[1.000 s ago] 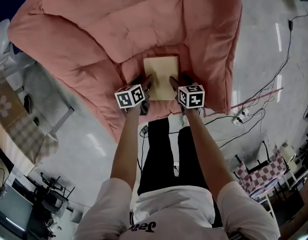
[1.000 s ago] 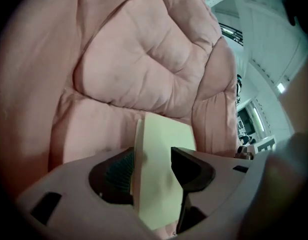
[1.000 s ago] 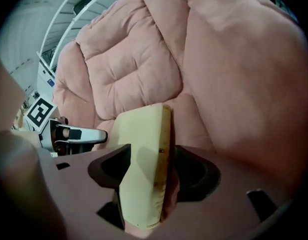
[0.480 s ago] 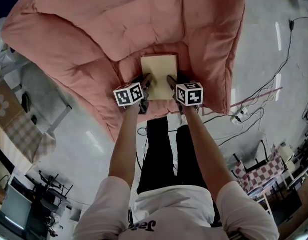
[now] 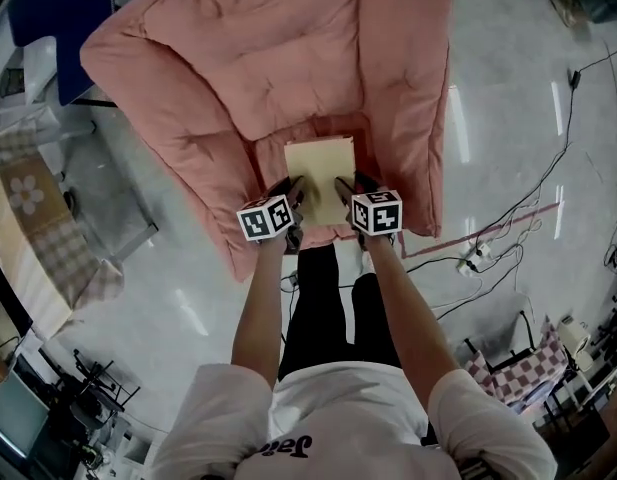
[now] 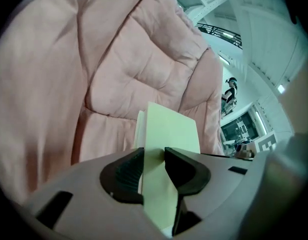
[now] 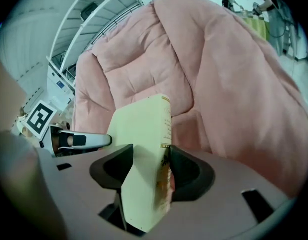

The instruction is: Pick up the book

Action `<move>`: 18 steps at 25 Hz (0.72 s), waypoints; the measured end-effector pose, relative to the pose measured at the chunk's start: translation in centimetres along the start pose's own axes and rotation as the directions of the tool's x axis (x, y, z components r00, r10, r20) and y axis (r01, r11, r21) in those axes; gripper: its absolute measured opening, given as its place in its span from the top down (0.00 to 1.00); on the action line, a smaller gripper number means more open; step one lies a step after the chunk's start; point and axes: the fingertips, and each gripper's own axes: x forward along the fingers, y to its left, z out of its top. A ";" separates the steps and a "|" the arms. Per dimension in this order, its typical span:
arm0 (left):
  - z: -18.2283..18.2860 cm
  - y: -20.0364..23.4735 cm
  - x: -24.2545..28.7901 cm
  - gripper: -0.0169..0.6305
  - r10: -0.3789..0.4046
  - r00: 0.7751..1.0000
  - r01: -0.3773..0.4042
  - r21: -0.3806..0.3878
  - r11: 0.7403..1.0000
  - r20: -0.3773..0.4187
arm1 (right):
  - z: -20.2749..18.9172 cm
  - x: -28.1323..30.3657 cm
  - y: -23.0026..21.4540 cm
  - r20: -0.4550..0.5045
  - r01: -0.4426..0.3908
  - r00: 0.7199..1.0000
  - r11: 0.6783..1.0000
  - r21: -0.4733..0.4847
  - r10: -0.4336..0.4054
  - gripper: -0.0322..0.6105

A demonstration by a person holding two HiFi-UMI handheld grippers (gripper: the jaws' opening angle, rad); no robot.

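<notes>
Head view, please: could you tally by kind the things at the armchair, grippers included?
1 armchair
1 book
2 grippers: left gripper and right gripper, whose jaws have just been closing on the book
Total: 4

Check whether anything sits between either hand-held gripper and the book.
Nothing visible does. The left hand-held gripper and the right hand-held gripper have just been closing, and both now clamp the book directly at its near edge. The pink cushion lies only behind and below it.
</notes>
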 end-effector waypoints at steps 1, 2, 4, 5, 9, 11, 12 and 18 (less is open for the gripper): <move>0.3 -0.7 -0.8 0.76 0.003 1.000 -0.003 0.009 1.000 0.017 | 0.4 -0.9 0.4 0.013 -0.004 1.000 1.000 -0.008 0.005 0.58; 0.7 -1.6 -1.7 0.76 0.008 0.999 -0.008 0.021 1.000 0.034 | 0.9 -1.8 0.8 0.029 -0.010 1.000 1.000 -0.016 0.011 0.58; 1.3 -3.5 -3.9 0.76 0.013 0.998 -0.015 0.041 0.999 0.066 | 1.6 -4.1 1.9 0.065 -0.026 0.997 0.999 -0.031 0.028 0.58; 1.4 -4.5 -5.0 0.76 0.012 0.997 -0.016 0.051 0.999 0.080 | 2.0 -5.4 2.5 0.084 -0.034 0.996 0.999 -0.038 0.037 0.58; 2.0 -8.6 -9.5 0.76 -0.002 0.991 -0.013 0.109 0.994 0.134 | 3.1 -10.7 4.6 0.153 -0.050 0.986 0.996 -0.071 0.060 0.58; 2.2 -10.9 -11.5 0.76 -0.012 0.987 -0.011 0.137 0.990 0.163 | 3.8 -13.5 5.5 0.188 -0.048 0.980 0.995 -0.090 0.064 0.58; 2.3 -12.1 -12.5 0.76 -0.018 0.984 -0.010 0.154 0.988 0.177 | 4.1 -14.9 5.9 0.205 -0.047 0.977 0.994 -0.097 0.066 0.58; 3.3 -19.2 -17.9 0.76 -0.065 0.959 -0.012 0.266 0.964 0.277 | 6.0 -23.3 7.7 0.333 -0.049 0.939 0.990 -0.133 0.091 0.58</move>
